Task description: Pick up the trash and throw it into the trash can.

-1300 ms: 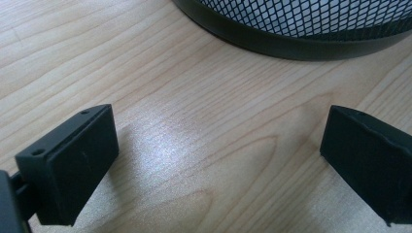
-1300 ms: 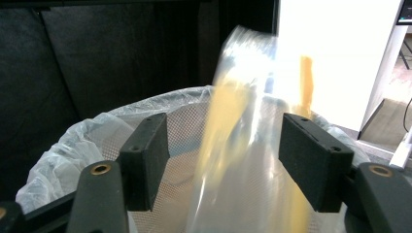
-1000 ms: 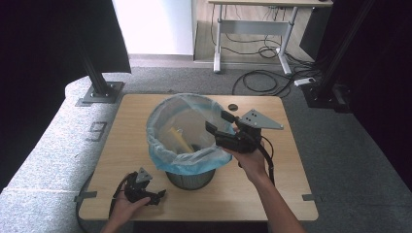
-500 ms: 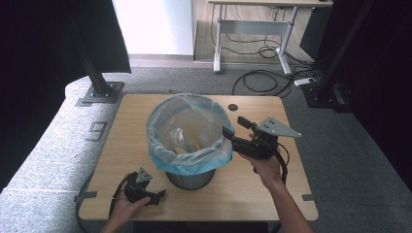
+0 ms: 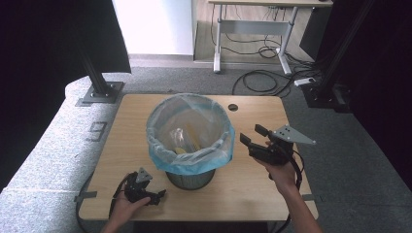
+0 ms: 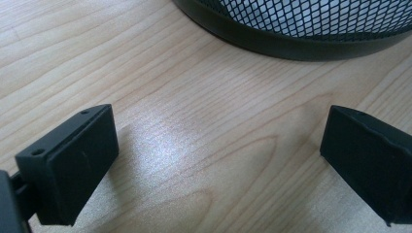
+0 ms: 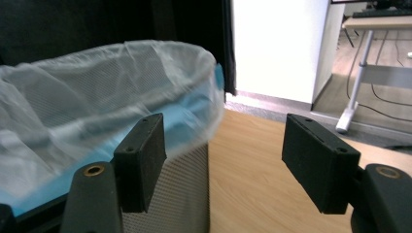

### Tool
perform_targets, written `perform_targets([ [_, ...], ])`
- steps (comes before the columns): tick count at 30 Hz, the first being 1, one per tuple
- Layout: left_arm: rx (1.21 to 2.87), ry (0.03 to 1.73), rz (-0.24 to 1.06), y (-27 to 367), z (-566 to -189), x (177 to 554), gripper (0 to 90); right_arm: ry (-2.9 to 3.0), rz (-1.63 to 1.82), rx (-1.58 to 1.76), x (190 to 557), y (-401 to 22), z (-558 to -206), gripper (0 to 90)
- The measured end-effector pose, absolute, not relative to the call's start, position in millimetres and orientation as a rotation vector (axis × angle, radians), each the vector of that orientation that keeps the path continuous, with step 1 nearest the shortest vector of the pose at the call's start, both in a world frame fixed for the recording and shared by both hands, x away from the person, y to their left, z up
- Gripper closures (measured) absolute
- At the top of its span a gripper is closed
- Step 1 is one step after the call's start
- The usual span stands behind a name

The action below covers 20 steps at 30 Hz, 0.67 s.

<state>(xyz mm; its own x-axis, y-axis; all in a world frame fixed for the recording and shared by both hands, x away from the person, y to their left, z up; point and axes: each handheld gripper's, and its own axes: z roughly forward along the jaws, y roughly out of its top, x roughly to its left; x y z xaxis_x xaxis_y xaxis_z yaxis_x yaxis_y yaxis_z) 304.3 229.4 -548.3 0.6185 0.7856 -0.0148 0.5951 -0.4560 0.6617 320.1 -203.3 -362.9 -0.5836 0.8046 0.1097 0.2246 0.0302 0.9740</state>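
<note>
A black mesh waste bin (image 5: 190, 175) lined with a pale blue plastic bag (image 5: 189, 162) stands mid-table; a clear wrapper and yellow items (image 5: 187, 140) lie inside it. My right gripper (image 5: 251, 135) hovers open and empty just right of the bin's rim, above the table. Through the right gripper view the bag's rim (image 7: 145, 87) sits left of the spread jaws. My left gripper (image 5: 156, 196) rests low on the table at the front left of the bin, open and empty. The bin's mesh base (image 6: 311, 24) lies beyond its jaws in the left gripper view.
The wooden table (image 5: 252, 194) has a round cable hole (image 5: 233, 107) at its back edge. Grey padding (image 5: 58, 145) borders the left side. A desk frame (image 5: 252, 29) and floor cables (image 5: 272, 73) lie beyond the table. Bare wood lies right of the bin.
My right gripper has drawn back from over the bin's rim to the right and lower, ending beside the bin. The left gripper has stayed put.
</note>
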Motion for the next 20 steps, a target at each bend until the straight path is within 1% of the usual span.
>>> perform_targets([
  [10,2.208,1.078,0.389,229,-548,304,0.2,1.847,1.535,1.135,327,-214,-385,31.8],
  [20,2.209,1.075,0.388,229,-548,304,0.2,1.874,1.521,1.145,333,-214,-393,30.2],
])
